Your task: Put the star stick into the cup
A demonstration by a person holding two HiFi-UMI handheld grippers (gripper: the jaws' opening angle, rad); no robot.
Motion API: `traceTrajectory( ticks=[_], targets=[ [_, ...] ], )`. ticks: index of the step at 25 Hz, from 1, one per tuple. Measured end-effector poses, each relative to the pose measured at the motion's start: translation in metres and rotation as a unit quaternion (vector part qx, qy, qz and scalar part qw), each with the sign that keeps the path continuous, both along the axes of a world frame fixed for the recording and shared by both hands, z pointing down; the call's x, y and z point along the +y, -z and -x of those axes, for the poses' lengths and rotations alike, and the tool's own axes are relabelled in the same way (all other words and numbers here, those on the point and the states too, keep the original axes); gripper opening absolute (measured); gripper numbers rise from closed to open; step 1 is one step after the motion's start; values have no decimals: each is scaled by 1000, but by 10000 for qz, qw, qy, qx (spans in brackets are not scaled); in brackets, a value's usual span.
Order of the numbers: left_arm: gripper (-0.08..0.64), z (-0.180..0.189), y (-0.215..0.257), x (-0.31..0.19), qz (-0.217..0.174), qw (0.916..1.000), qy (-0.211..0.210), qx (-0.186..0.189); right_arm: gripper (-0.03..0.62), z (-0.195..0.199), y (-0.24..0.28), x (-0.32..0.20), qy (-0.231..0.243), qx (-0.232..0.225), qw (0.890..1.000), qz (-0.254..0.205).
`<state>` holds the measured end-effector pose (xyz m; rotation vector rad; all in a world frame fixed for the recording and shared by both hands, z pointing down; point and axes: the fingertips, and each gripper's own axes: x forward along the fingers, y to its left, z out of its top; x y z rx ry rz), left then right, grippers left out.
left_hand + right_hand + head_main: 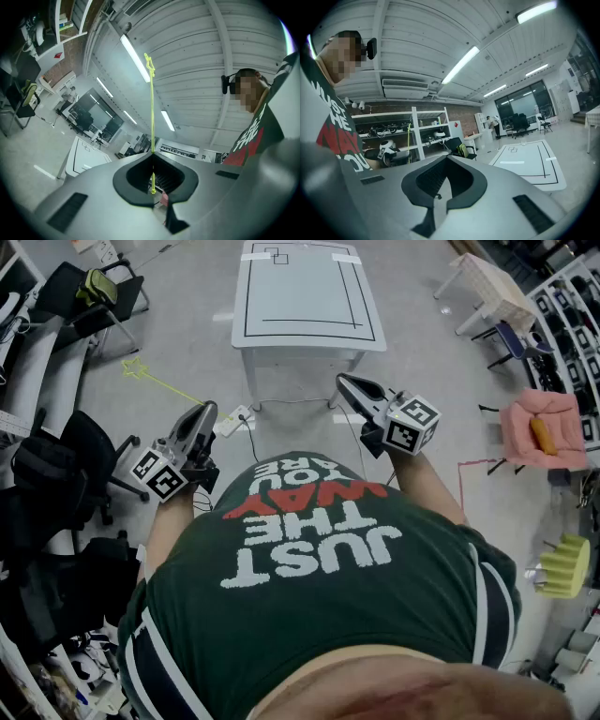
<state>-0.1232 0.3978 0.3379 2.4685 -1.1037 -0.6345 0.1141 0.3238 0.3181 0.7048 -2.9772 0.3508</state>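
Note:
The star stick [159, 383] is a thin yellow rod with a star [131, 367] at its far end. My left gripper [206, 411] is shut on the rod's near end, low at the person's left side, and the rod slants away over the floor. In the left gripper view the stick [151, 117] rises from the closed jaws of the left gripper [152, 153] to the star [149, 61]. My right gripper [345, 381] is held at the person's right with nothing in it; in its own view the right gripper [447, 155] has its jaws together. A yellow ribbed cup-like thing [565, 566] lies far right.
A white table [305, 334] with black line markings stands straight ahead, also seen in the right gripper view [529, 161]. Black office chairs [66, 474] crowd the left. A pink seat [548, 418] with an orange item stands at the right, and shelving [572, 296] runs behind it.

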Motion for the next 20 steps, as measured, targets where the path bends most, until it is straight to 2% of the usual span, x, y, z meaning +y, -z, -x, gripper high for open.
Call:
traceTrajectory(
  ticks=[20],
  targets=[
    [10,-6,-1,-3,2,10000,-57,-35,34,-4,0,-5,6,-80,10000,25]
  ],
)
